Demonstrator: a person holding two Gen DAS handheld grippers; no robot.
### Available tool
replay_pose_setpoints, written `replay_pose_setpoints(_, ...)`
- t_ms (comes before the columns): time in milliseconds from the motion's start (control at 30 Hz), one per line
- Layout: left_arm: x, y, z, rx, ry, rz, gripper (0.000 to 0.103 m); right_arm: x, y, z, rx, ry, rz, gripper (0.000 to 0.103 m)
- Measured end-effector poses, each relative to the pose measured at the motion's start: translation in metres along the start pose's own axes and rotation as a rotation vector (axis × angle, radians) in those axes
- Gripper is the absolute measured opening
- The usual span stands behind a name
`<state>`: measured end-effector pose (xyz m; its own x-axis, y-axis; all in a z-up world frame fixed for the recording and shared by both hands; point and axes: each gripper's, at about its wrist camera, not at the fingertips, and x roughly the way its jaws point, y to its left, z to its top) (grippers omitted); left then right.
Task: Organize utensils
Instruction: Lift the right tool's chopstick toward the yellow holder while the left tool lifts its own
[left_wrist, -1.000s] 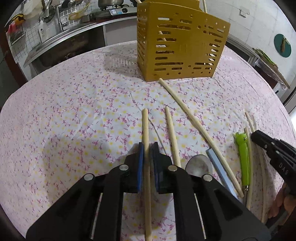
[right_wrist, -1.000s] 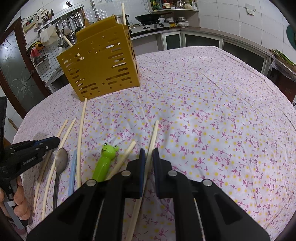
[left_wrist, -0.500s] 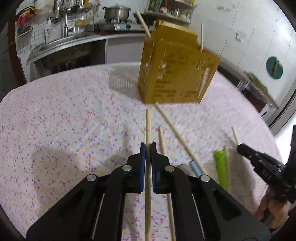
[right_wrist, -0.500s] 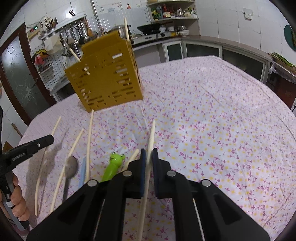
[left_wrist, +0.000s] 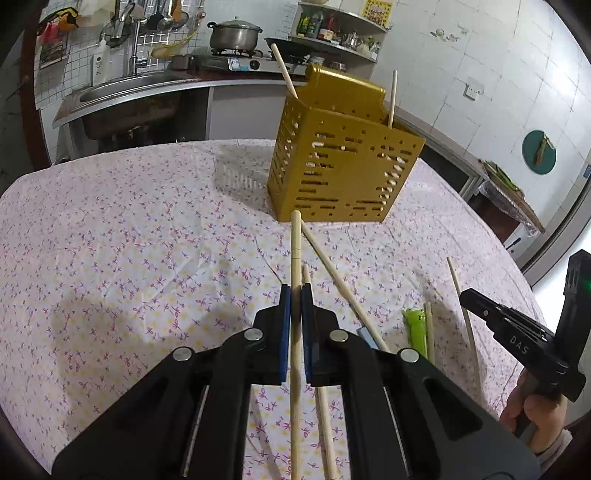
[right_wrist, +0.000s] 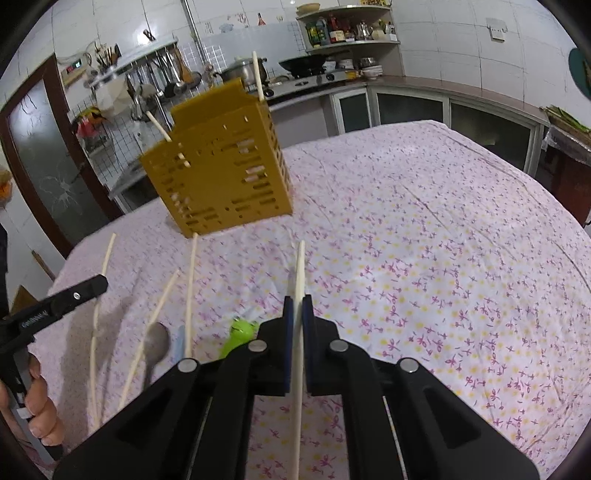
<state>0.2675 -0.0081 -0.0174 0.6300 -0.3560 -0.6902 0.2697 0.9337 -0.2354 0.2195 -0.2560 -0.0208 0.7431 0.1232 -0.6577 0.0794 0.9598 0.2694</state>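
Wooden chopstick (left_wrist: 295, 254) is sitting clamped between the closed pads of the left tongs (left_wrist: 295, 295), its tip pointing at the far yellow slotted holder (left_wrist: 343, 177) that is standing on the floral tabletop (left_wrist: 129, 240). Loose chopsticks, a spoon (right_wrist: 159, 341) and a green frog utensil (right_wrist: 240, 334) are lying between. The right tongs (right_wrist: 297, 306) are gripping a paler chopstick (right_wrist: 300, 266).

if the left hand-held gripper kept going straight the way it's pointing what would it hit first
Probably the yellow utensil holder. The left hand-held gripper, shut on a chopstick, aims at the holder's base, and the chopstick's tip would likely touch first. Depth is unclear, so it might meet the tablecloth just short of it.
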Motion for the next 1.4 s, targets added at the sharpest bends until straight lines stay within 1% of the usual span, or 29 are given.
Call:
replay_pose_setpoints(33,-0.002,-0.001,0.001,0.001,-0.006,-0.003,0.004,-0.005,0.001,0.003,0.005,-0.018,0.022,0.005)
replay_pose_setpoints(200,-0.020,-0.011,0.010,0.017,-0.063,-0.016,0.004,-0.029,0.007,0.025,-0.002,-0.102,0.053,0.005)
replay_pose_setpoints(267,-0.027,-0.015,0.014,0.024,-0.089,-0.016,0.004,-0.038,0.012,0.036,-0.022,-0.146,0.052,0.004)
replay_pose_setpoints(300,-0.028,-0.017,0.016,0.027,-0.096,-0.017,0.004,-0.039,0.013,0.040,-0.032,-0.144,0.048,0.004)
replay_pose_setpoints(367,-0.028,-0.020,0.021,0.032,-0.094,-0.023,0.004,-0.032,0.013,0.047,-0.040,-0.091,0.052,0.004)
replay_pose_setpoints(433,-0.022,-0.021,0.022,0.029,-0.074,-0.022,0.004,-0.024,0.012,0.047,-0.041,-0.040,0.051,0.004)
replay_pose_setpoints(500,-0.017,-0.021,0.019,0.028,-0.064,-0.017,0.004,-0.013,0.010,0.039,-0.062,0.007,0.026,0.004)
replay_pose_setpoints(600,-0.008,-0.017,0.014,0.025,-0.036,-0.001,0.004,0.007,0.007,0.023,-0.066,0.064,0.015,0.005)
replay_pose_setpoints(633,-0.006,-0.015,0.012,0.022,-0.028,0.007,0.004,0.013,0.007,0.016,-0.071,0.078,-0.005,0.005)
replay_pose_setpoints(833,0.005,-0.004,0.003,0.020,0.001,0.041,0.004,0.028,0.010,-0.006,-0.123,0.121,-0.063,0.005)
replay_pose_setpoints(1067,0.010,0.001,-0.001,0.028,0.018,0.055,0.004,0.031,0.013,-0.012,-0.143,0.125,-0.093,0.005)
replay_pose_setpoints(1200,0.017,0.002,-0.004,0.027,0.036,0.058,0.004,0.034,0.017,-0.014,-0.157,0.137,-0.117,0.008)
replay_pose_setpoints(1400,0.019,0.003,-0.005,0.024,0.043,0.057,0.004,0.040,0.016,-0.011,-0.160,0.152,-0.128,0.009)
